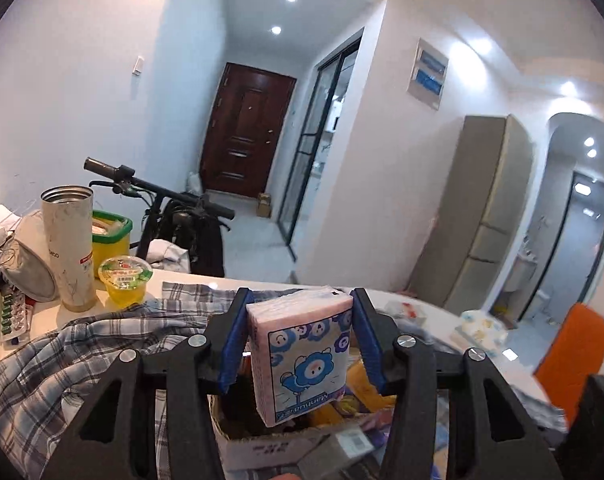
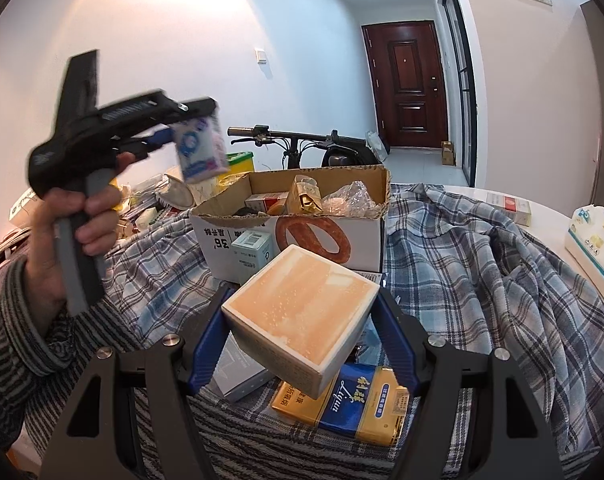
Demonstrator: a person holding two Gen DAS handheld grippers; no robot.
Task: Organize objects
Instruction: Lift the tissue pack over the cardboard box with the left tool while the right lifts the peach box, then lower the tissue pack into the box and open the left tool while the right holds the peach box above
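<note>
My left gripper (image 1: 299, 320) is shut on a small tissue pack (image 1: 302, 352), pink with blue cartoon faces, which hangs in the air over an open cardboard box (image 1: 261, 448). In the right wrist view the same left gripper (image 2: 173, 136), blurred and held by a hand (image 2: 89, 216), carries the tissue pack (image 2: 199, 152) up at the left, beyond the cardboard box (image 2: 289, 236). My right gripper (image 2: 302, 300) is shut on a cream box with an orange top (image 2: 302, 316), held tilted above the plaid cloth (image 2: 482, 264) in front of the cardboard box.
A blue and gold carton (image 2: 342, 404) lies under the right gripper. A white tissue pack (image 2: 594, 248) and a red and white packet (image 2: 508, 206) sit at the right. A steel flask (image 1: 67, 244), a jelly cup (image 1: 125, 284), a green-lidded tub (image 1: 111, 236) and clutter stand at the left. Handlebars (image 1: 157, 192) rise behind the table.
</note>
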